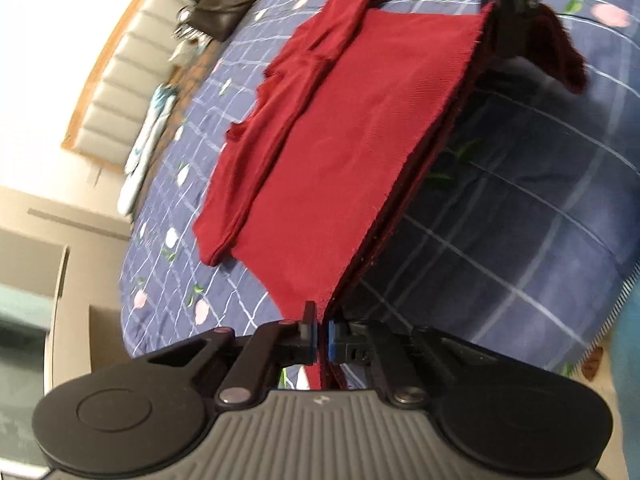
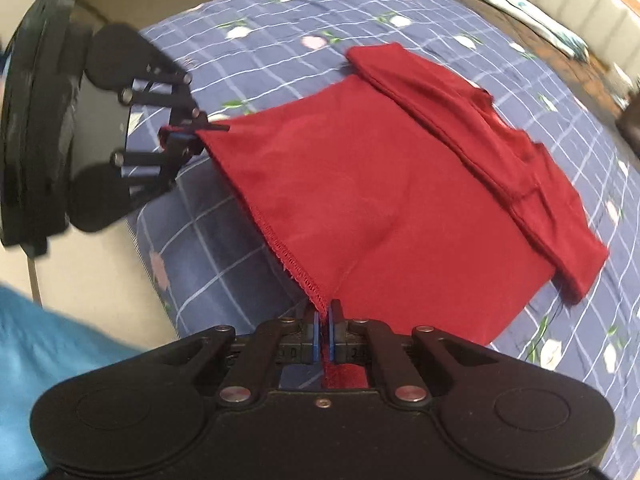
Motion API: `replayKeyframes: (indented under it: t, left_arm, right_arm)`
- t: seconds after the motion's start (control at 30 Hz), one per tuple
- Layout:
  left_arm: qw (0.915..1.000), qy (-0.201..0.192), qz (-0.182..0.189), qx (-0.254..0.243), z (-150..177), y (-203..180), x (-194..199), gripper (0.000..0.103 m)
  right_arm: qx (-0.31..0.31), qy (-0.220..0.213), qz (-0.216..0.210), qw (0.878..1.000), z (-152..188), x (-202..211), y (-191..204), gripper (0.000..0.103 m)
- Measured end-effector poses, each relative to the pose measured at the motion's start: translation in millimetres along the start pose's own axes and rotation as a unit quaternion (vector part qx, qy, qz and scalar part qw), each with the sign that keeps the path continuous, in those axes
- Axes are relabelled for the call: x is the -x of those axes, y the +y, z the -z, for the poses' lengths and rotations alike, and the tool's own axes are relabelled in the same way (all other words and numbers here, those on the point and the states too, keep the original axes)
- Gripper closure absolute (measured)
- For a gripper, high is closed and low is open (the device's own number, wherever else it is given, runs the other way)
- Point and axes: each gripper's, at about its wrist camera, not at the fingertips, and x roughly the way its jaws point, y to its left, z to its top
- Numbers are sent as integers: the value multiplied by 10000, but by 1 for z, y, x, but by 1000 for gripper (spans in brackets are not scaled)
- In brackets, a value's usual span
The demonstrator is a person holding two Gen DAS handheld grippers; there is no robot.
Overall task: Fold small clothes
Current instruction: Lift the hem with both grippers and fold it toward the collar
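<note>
Covering a bed, blue checked floral quilt (image 2: pixel 256 40), padded headboard (image 1: pixel 116 92) behind

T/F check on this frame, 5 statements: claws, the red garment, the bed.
1. Both claws are shut on the red garment. True: the left claw and the right claw each pinch a corner of its hem.
2. The garment lies on a bare wooden table. False: it is on a blue checked floral bedspread.
3. The hem edge is lifted off the bedspread between the claws. True.
4. The garment is green. False: it is dark red.
5. The far part of the garment rests on the bedspread. True.
</note>
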Motion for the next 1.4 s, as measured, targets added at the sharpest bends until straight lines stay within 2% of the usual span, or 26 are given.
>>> replayKeyframes:
  t: [0.17, 0.5, 0.73, 0.9, 1.1, 1.3, 1.4]
  left_arm:
    - [9995, -105, 57, -289, 12, -7, 18, 100]
    - [9996, -125, 211, -147, 29, -20, 50, 100]
    - [9981, -180, 548, -224, 56, -47, 73, 100]
    - [9971, -164, 747, -2, 72, -46, 77, 100]
    - [9955, -377, 850, 175, 65, -10, 72, 100]
    - [9838, -565, 1698, 123, 41, 49, 69, 100]
    - [9758, -581, 2067, 419, 18, 92, 58, 100]
  right_arm:
    - [102, 20, 0, 9999, 3, 7, 11, 100]
    - [-198, 8, 187, 9996, 28, 29, 52, 100]
    - [-600, 90, -5, 9982, 53, 41, 88, 100]
    - [-904, 183, -148, 9956, 56, 38, 102, 100]
    - [-871, 110, 50, 9961, 40, 45, 93, 100]
    - [-516, 40, 253, 9983, 10, 60, 40, 100]
    - [-337, 35, 273, 9991, -12, 65, 4, 99]
